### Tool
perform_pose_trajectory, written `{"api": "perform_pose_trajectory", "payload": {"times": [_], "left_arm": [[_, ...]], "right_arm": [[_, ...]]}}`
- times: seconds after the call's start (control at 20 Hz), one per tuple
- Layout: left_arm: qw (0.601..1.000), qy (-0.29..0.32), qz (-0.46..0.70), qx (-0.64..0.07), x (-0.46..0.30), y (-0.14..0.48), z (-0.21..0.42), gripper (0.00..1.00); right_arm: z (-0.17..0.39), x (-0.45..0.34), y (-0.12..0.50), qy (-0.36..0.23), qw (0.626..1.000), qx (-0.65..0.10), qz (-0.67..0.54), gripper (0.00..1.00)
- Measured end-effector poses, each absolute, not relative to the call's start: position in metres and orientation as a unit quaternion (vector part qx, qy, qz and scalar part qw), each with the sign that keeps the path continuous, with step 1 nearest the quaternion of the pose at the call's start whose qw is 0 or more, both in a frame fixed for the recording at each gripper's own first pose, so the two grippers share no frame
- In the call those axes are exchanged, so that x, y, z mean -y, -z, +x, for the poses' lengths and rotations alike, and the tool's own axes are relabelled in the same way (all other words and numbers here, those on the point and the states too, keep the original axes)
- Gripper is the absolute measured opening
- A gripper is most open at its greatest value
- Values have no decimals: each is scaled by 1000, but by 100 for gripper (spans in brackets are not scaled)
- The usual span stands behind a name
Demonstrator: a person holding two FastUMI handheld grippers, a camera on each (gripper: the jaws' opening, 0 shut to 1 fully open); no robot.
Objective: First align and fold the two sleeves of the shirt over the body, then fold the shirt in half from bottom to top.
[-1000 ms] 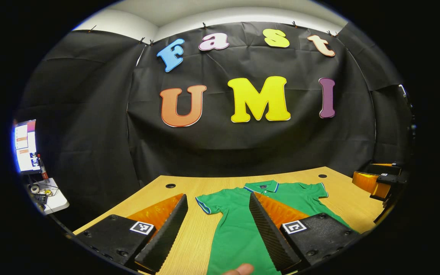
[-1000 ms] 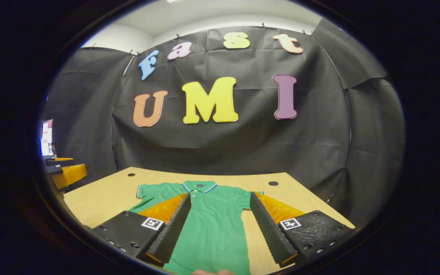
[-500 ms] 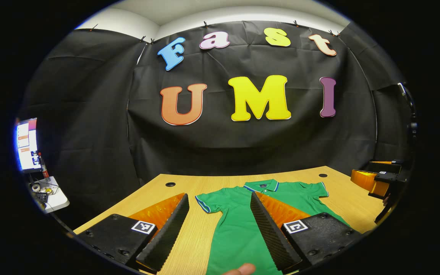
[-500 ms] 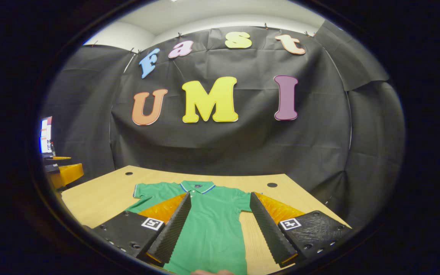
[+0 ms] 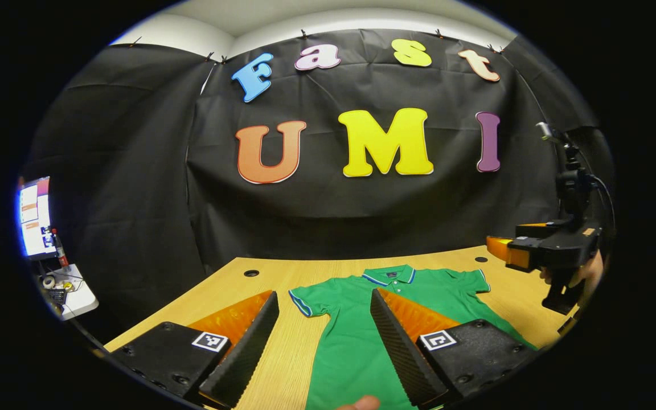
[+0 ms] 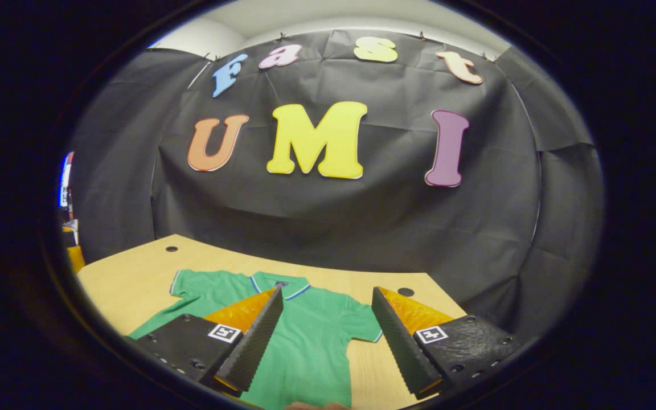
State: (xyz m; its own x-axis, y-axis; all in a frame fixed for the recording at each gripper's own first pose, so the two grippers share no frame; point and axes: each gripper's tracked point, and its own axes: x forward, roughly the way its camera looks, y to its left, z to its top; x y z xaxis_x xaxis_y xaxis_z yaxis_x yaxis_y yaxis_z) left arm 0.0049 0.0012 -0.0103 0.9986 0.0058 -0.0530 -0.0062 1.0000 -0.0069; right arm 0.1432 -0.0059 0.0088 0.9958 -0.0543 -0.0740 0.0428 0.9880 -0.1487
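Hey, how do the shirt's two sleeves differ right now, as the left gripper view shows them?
In the left gripper view, the left sleeve lies between the left gripper's open fingers, in front of it; the right sleeve lies beyond them, nearer the right gripper. The left sleeve looks larger, being closer. Both lie flat and unfolded on the table, spread out from the shirt, ungripped.

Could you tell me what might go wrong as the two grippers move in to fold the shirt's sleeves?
Both sleeves lie flat on the table, so an open left gripper or right gripper may slide over the green shirt without pinching. The sleeves are short, so a fold could bunch.
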Motion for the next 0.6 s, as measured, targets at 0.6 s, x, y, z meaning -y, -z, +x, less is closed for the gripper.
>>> {"api": "perform_pose_trajectory", "payload": {"times": [0.6], "left_arm": [[999,-21,-10,-45,-10,32,31,100]], "right_arm": [[293,149,109,154,966,-203,-50,95]]}}
